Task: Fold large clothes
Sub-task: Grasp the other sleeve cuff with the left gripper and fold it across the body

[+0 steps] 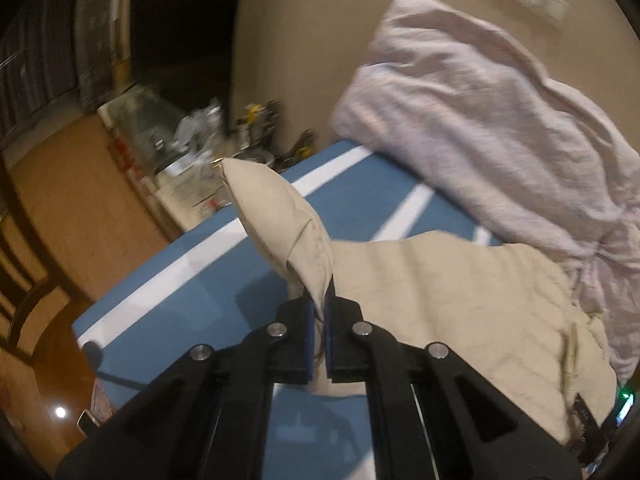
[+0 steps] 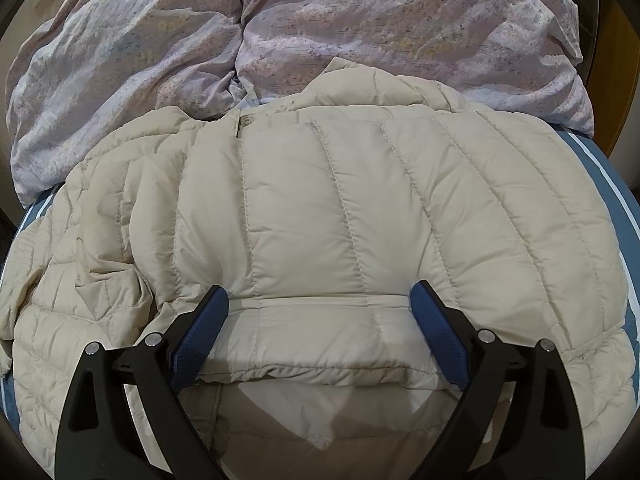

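Observation:
A beige quilted puffer jacket [image 2: 320, 208] lies spread on a blue bed sheet with white stripes [image 1: 192, 288]. In the left wrist view my left gripper [image 1: 319, 308] is shut on a part of the jacket [image 1: 276, 216], likely a sleeve end, which sticks up above the bed; the rest of the jacket [image 1: 460, 300] lies to the right. In the right wrist view my right gripper [image 2: 320, 300] stands open just over a folded flap [image 2: 316, 340] at the jacket's near edge, one blue pad [image 2: 200, 332] on each side, neither pressing on it.
A crumpled pale lilac duvet [image 2: 320, 28] is heaped behind the jacket, also seen in the left wrist view as the duvet [image 1: 500, 120] against the beige wall. Left of the bed stands a cluttered low shelf [image 1: 188, 160], with a wooden floor [image 1: 60, 360] below.

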Action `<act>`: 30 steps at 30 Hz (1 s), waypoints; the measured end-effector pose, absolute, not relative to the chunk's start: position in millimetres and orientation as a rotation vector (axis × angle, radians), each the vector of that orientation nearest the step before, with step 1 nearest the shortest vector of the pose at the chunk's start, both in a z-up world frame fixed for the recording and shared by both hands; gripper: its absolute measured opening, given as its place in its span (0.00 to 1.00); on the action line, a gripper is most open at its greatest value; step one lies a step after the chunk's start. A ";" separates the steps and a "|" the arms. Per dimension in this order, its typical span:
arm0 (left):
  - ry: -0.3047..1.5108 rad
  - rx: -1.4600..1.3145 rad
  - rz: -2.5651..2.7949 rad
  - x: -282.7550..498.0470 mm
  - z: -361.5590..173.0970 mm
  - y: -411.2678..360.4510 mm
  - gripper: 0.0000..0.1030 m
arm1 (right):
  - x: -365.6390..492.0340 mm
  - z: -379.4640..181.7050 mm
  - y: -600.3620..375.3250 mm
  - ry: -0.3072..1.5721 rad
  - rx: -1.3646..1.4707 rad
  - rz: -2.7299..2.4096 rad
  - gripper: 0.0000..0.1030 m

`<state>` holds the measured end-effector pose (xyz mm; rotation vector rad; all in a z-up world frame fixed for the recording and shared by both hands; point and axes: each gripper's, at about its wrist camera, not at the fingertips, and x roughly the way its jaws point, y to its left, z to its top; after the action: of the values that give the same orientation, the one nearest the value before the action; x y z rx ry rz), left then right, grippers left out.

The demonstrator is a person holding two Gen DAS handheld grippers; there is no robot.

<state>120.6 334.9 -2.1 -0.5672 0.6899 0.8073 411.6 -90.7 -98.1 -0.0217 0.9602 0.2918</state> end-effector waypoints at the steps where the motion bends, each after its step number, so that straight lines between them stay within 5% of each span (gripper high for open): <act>1: 0.685 -0.556 0.788 128.3 2.2 328.6 0.03 | 411.4 -98.2 -90.4 0.960 -0.021 0.292 0.92; 11: 0.658 -0.507 0.460 218.3 30.9 222.8 0.03 | 411.1 -97.6 -91.6 0.957 -0.009 0.298 0.92; 30: 0.786 -0.473 0.046 315.8 -12.1 60.8 0.03 | 395.2 -70.4 -123.9 0.967 0.028 0.323 0.92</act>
<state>315.8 60.8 -12.1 -0.4726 0.7864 0.0456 395.2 -123.9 -70.4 0.0282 0.9670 0.3231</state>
